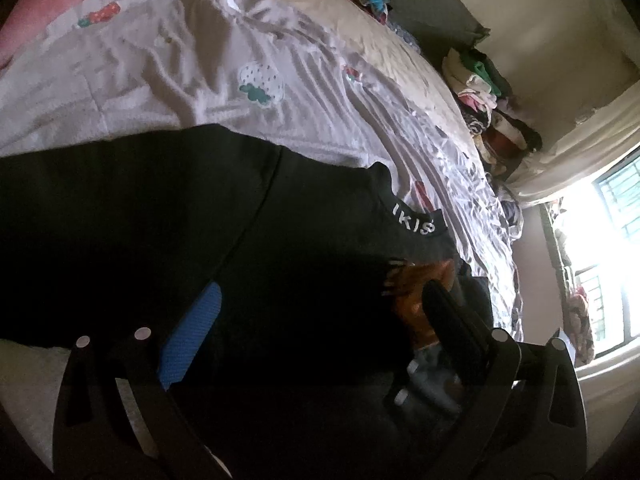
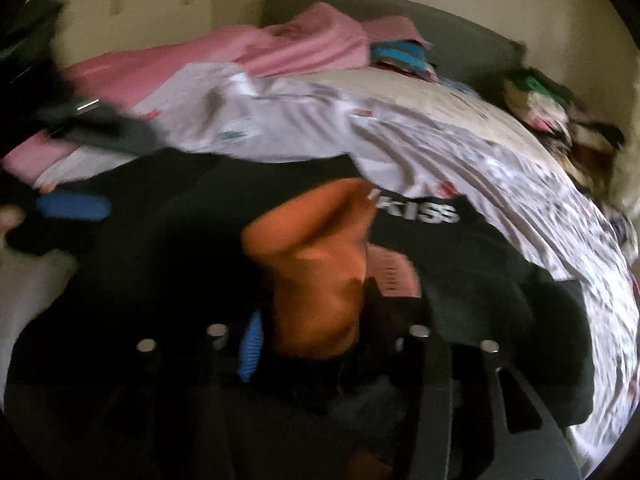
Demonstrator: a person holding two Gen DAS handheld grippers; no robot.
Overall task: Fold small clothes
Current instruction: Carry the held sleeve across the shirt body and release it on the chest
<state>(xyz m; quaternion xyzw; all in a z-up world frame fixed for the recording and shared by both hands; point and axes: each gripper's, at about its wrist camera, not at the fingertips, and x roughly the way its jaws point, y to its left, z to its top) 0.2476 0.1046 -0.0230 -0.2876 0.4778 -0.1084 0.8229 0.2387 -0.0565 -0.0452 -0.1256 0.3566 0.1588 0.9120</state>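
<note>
A: What lies on the bed (image 1: 168,80)?
B: A dark garment (image 1: 160,216) with white lettering on its band is spread over the wrinkled white sheet (image 2: 420,148) near the bed's front edge. An orange piece (image 2: 316,272) lies on it.
A: And the tools?
B: The left tool (image 1: 308,324) is spread, its blue-padded finger (image 1: 192,332) resting on the dark cloth. The right tool (image 2: 316,340) is spread too, straddling the orange piece; whether its pads touch it, I cannot tell.
A: Anything else?
B: Pink bedding (image 2: 224,56) at the head, and piled clothes (image 1: 492,108) along the far edge.
</note>
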